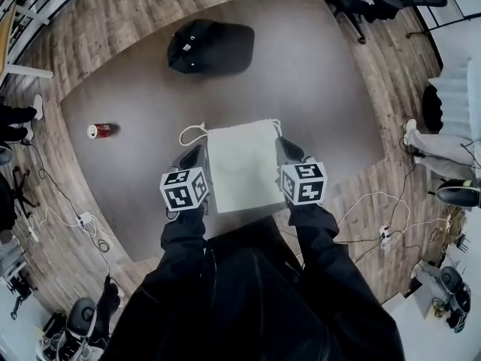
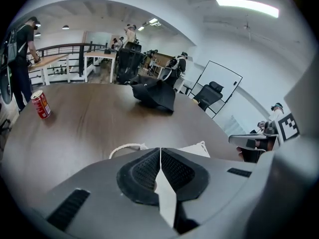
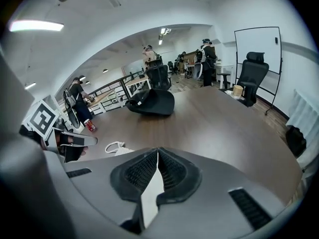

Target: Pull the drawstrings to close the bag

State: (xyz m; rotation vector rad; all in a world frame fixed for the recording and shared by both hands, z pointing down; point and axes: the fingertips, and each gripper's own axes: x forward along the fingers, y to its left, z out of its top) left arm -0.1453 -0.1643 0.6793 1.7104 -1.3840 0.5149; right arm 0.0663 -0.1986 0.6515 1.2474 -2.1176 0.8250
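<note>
Where the bag lay: a white rectangular cloth drawstring bag [image 1: 244, 168] was flat on the dark brown rounded table [image 1: 323, 81], at the middle of the head view, between the two grippers.
Long axis: it ran up and down the frame.
Mouth: it pointed to the top of the frame, away from the person. White cord loops [image 1: 191, 132] stuck out at both upper corners.
Left gripper [image 1: 200, 150]: it was over the bag's left edge, aimed at the upper-left loop. In the left gripper view [image 2: 160, 151] its jaws met at the tips and gripped nothing.
Right gripper [image 1: 281, 143]: it was over the bag's right edge. In the right gripper view [image 3: 158, 151] its jaws were likewise closed and empty.
Contact with the bag: could not be told.
Elsewhere on the table: a red drink can [image 1: 98, 131] lay at the left and a black cloth bundle [image 1: 209, 47] at the upper middle, both well apart from the bag.
</note>
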